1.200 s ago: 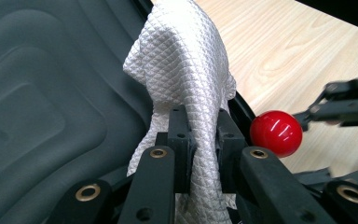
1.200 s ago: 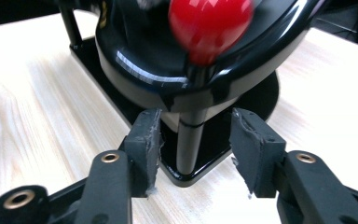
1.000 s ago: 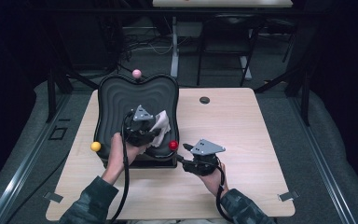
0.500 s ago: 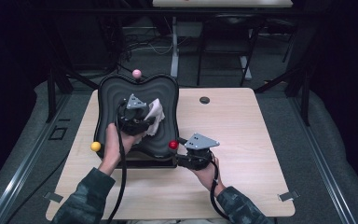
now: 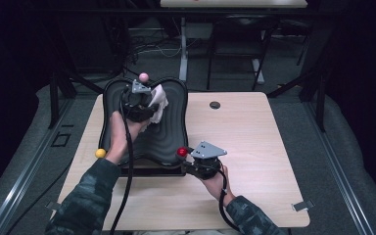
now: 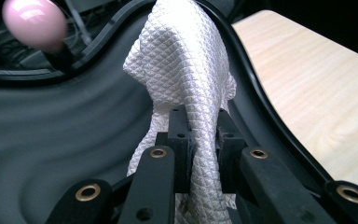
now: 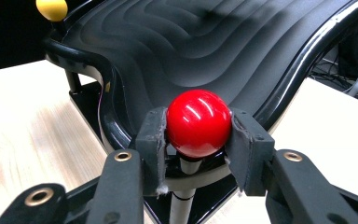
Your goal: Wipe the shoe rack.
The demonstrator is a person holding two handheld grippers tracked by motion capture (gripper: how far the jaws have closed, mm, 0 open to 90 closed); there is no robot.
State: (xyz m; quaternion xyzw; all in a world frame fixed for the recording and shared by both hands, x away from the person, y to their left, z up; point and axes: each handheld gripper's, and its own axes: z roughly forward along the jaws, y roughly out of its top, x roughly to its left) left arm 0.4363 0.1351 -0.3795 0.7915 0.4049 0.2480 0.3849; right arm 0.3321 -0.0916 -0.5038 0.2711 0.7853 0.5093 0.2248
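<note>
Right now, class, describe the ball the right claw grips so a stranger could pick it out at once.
Find the black rippled tray on the wooden table. Three balls stand on stalks at its rim. The one at its near right corner, clamped in the right claw, is the red ball; the others are pink and yellow.

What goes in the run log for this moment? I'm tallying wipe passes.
left gripper: shut on white cloth, far end of black ridged board | right gripper: shut on red knob
</note>
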